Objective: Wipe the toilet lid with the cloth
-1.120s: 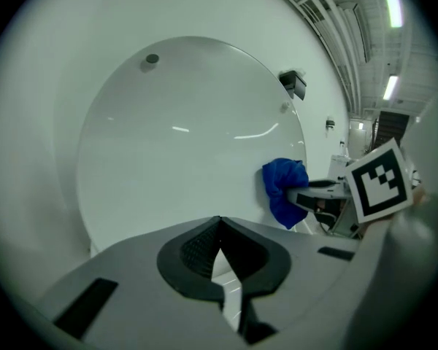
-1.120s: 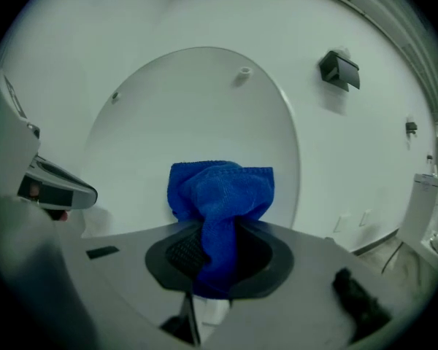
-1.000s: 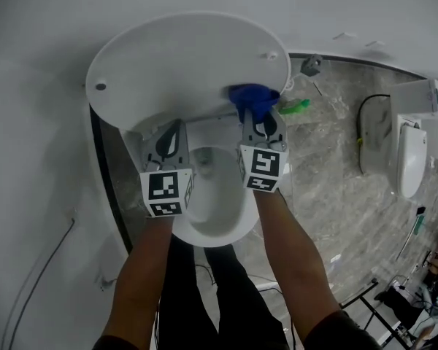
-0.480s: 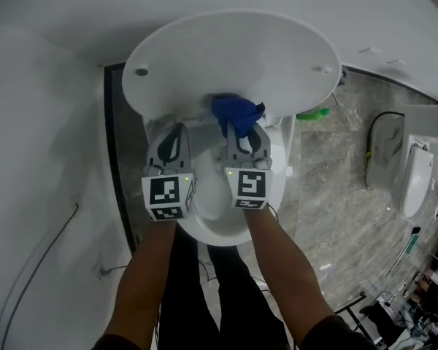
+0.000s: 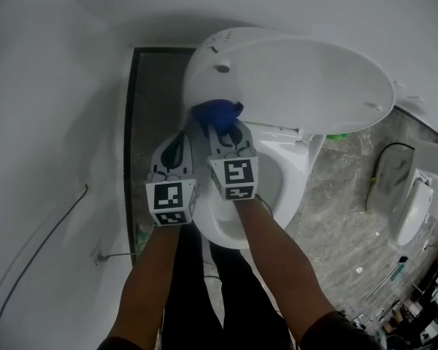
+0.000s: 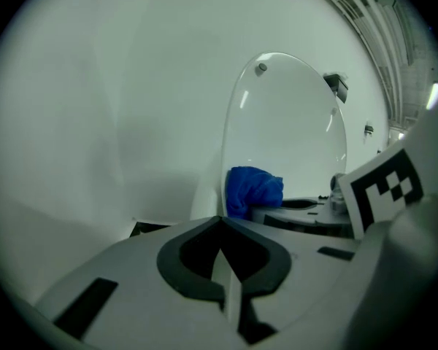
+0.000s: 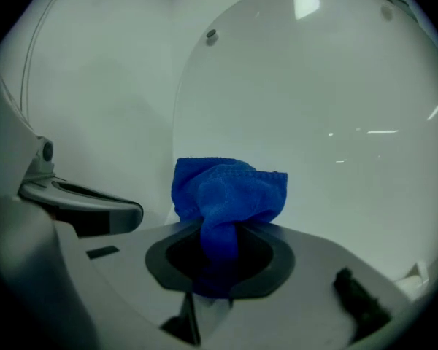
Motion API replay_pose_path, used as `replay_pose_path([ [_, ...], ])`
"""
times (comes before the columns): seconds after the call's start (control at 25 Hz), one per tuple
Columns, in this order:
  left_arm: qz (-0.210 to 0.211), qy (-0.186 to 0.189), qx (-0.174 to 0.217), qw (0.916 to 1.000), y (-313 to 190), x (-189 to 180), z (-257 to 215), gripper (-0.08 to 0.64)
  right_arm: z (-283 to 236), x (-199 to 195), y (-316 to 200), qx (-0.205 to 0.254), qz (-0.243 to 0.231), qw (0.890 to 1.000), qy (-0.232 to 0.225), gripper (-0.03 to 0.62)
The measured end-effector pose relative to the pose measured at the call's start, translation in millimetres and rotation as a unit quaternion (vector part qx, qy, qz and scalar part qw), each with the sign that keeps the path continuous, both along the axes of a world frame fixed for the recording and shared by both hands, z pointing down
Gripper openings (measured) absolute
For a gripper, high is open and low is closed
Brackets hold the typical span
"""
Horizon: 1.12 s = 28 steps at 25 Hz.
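Cloth (image 7: 230, 188) tail hidden inside right claw (image 7: 219, 232). Lid (image 7: 336, 122) beyond claw cut off by frame edge. Cloth-lid contact: cannot tell. Bowl (image 5: 277, 188) below claw partly covered.

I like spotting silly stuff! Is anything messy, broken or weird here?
Nothing looks spilled or broken. The toilet lid stands up, and the right gripper holds a bunched blue cloth by its lower edge. The only untidy bit is on the floor at the right, where a black cable and a white fixture lie.
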State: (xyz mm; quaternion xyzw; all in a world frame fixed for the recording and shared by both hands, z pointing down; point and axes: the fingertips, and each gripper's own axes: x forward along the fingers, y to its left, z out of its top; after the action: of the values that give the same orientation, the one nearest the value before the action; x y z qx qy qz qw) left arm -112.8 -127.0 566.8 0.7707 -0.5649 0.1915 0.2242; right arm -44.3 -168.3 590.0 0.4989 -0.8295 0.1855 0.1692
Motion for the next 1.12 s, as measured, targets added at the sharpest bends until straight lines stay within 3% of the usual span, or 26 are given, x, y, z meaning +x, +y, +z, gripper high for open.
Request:
replay_pose_path([
  [0.32, 0.017, 0.003, -0.005, 0.9998, -7, 16, 3, 0.009, 14, 30, -1, -0.013, 0.022, 0.999, 0.032, 0.066],
  [0.72, 0.095, 0.015, -0.018, 0.9952, -14, 96, 6, 0.009, 21, 150, 10, -0.017, 0.136, 0.989, 0.061, 0.066],
  [0.96, 0.134, 0.011, -0.025, 0.9906, -12, 134, 7, 0.009, 27, 224, 24, -0.032, 0.217, 0.973, 0.073, 0.066],
  [1.12, 0.142, 0.017, -0.017, 0.9895, -10, 148, 4, 0.009, 28, 241, 31, -0.036, 0.218, 0.972, 0.084, 0.066],
])
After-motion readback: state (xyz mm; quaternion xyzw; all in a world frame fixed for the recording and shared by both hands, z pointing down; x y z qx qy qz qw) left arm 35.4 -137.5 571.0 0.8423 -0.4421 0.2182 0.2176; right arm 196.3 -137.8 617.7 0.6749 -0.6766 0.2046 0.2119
